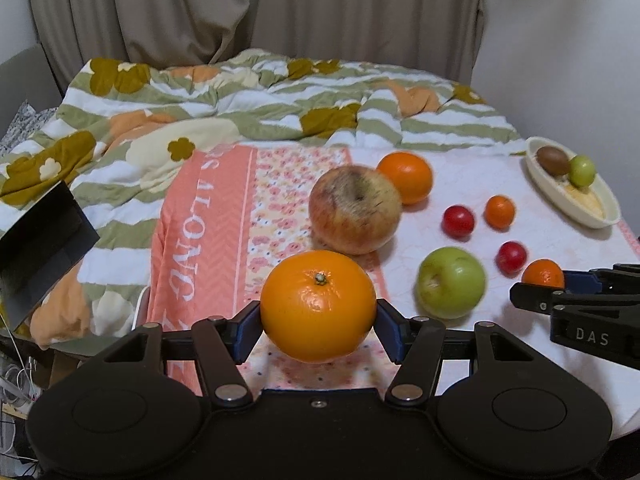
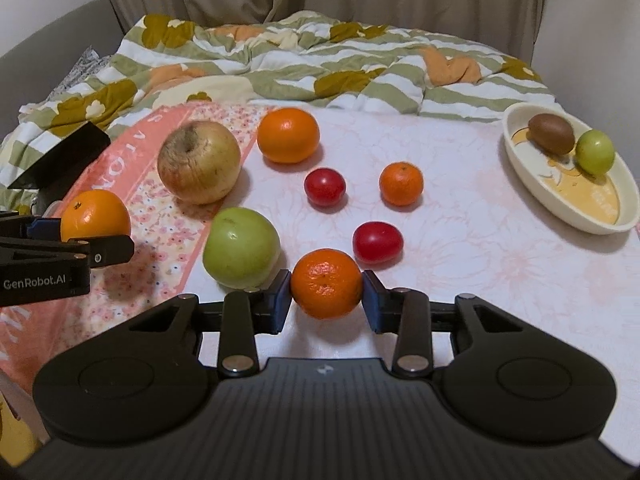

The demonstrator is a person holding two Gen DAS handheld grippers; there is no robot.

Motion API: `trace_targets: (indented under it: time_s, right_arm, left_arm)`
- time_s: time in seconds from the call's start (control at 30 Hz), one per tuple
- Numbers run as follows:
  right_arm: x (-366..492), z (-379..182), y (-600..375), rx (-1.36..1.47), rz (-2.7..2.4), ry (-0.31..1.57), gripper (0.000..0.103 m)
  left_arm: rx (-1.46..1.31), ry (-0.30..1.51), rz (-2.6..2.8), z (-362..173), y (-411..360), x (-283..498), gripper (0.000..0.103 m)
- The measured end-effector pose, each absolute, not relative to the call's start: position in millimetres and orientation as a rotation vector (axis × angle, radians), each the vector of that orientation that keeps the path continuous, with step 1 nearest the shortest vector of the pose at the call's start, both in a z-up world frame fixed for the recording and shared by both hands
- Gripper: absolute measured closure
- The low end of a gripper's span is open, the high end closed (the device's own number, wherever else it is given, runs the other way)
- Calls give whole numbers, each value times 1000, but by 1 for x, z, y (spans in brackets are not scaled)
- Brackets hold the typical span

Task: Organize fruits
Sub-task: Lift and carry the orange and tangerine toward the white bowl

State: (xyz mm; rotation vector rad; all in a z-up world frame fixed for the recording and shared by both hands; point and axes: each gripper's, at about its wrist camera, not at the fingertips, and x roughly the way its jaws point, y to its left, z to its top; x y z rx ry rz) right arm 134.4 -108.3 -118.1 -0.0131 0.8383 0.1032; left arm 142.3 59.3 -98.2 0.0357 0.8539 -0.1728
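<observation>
— How does the left gripper (image 1: pixel 318 318) stand?
— Level and low, its blue pads (image 1: pixel 247 332) pressed on both sides of a large orange (image 1: pixel 318 306).
— And the right gripper (image 2: pixel 326 298)?
— Beside it, also low, pads clamped on a mandarin (image 2: pixel 326 283).

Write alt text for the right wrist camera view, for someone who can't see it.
The right gripper clamps a small mandarin above a pale floral cloth, while the left gripper at the left edge holds a large orange. Apples, tomatoes and more citrus lie ahead; a cream dish sits far right.
</observation>
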Motion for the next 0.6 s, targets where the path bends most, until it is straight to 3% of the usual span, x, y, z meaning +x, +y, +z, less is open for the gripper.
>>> trace_targets:
  time_s: [0.6]
  right_arm:
    - [76,-27,-207,57,68,741,50]
  left_arm:
    - [19,711,-181,-20,-23,95,39]
